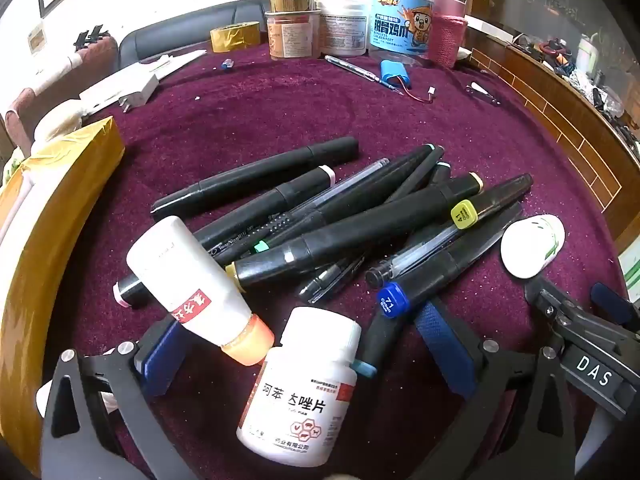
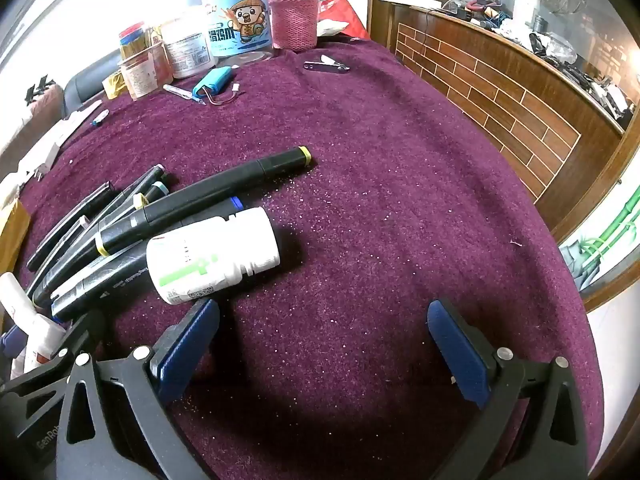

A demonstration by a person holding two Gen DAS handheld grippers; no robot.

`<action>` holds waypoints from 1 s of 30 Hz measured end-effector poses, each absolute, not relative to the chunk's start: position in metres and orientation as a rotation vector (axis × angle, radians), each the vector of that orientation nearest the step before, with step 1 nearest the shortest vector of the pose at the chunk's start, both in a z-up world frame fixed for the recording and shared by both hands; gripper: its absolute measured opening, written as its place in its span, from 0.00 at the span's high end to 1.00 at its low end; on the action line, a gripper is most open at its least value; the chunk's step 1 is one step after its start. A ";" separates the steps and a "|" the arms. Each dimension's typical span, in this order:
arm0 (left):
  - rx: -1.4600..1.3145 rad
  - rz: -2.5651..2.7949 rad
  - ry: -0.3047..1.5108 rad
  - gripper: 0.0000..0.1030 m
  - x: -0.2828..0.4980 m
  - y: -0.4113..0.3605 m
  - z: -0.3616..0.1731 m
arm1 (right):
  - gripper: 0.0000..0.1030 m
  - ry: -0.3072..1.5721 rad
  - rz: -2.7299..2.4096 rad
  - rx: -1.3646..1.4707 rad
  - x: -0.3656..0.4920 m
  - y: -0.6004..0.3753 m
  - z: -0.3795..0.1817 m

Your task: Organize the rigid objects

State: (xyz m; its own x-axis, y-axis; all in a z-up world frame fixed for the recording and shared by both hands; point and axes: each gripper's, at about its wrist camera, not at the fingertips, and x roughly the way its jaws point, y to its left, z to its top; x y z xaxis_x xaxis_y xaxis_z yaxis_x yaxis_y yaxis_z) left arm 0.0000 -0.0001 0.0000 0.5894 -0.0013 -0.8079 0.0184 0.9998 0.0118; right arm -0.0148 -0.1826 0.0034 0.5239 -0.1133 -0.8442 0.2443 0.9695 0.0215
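Markers (image 1: 320, 216) and pens lie heaped in the left wrist view, black-bodied, crossing one another on the purple velvet surface (image 1: 280, 104). The left tongs (image 1: 308, 352) stand wide open, and between their blue pads rests a white pill bottle (image 1: 304, 388), upright and tilted, not pressed by either pad. A second white bottle with an orange cap (image 1: 196, 284) lies on its side against the left pad, over the near ends of the markers. A blue-capped marker (image 1: 394, 300) lies just beside the right pad. A third white bottle (image 1: 532, 244) lies to the right of the heap, near the other tool. Jars and a roll of yellow tape (image 1: 236, 36) stand at the far edge.

In the right wrist view the right tongs (image 2: 324, 344) are also spread wide, with only bare velvet surface (image 2: 380, 200) between the pads. The white bottle with a green mark (image 2: 212, 256) lies on its side just beyond the left pad, touching the pile of markers (image 2: 160, 216). A nail clipper (image 2: 326, 65) lies well apart, near the far edge.
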 end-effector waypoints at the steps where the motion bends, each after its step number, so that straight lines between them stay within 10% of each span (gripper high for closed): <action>1: 0.021 -0.011 0.941 0.00 0.000 0.000 0.000 | 0.01 0.997 -0.215 0.144 -0.015 -0.183 0.003; 30: 0.013 -0.014 0.941 0.00 -0.001 0.001 -0.001 | 0.01 0.995 -0.216 0.145 -0.014 -0.184 0.003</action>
